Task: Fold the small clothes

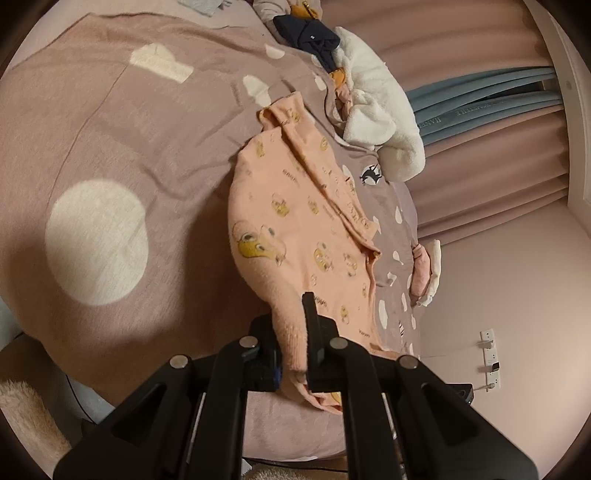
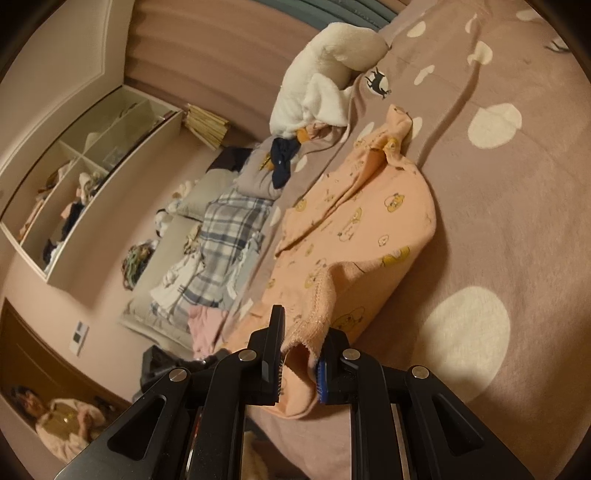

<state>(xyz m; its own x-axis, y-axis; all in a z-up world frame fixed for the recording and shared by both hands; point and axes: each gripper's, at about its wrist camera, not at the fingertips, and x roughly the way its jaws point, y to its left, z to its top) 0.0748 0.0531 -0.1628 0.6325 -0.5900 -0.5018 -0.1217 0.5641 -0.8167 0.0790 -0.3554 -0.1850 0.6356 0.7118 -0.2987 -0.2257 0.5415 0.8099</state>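
A small peach garment [image 1: 295, 229] with yellow cartoon prints lies on the mauve polka-dot blanket [image 1: 110, 147]. My left gripper [image 1: 291, 343] is shut on one near corner of it, the cloth pinched between the fingers. In the right wrist view the same garment [image 2: 362, 229] stretches away from me, one sleeve folded across it. My right gripper [image 2: 301, 354] is shut on its other near hem corner, lifted slightly off the blanket [image 2: 517, 221].
A white fleece item [image 1: 380, 110] and a navy garment [image 1: 314, 35] lie at the bed's far end. A plaid cloth [image 2: 229, 229] and more clothes pile lie beside the bed. A white shelf unit [image 2: 85, 177] stands at the wall. Curtains [image 1: 480, 166] hang behind.
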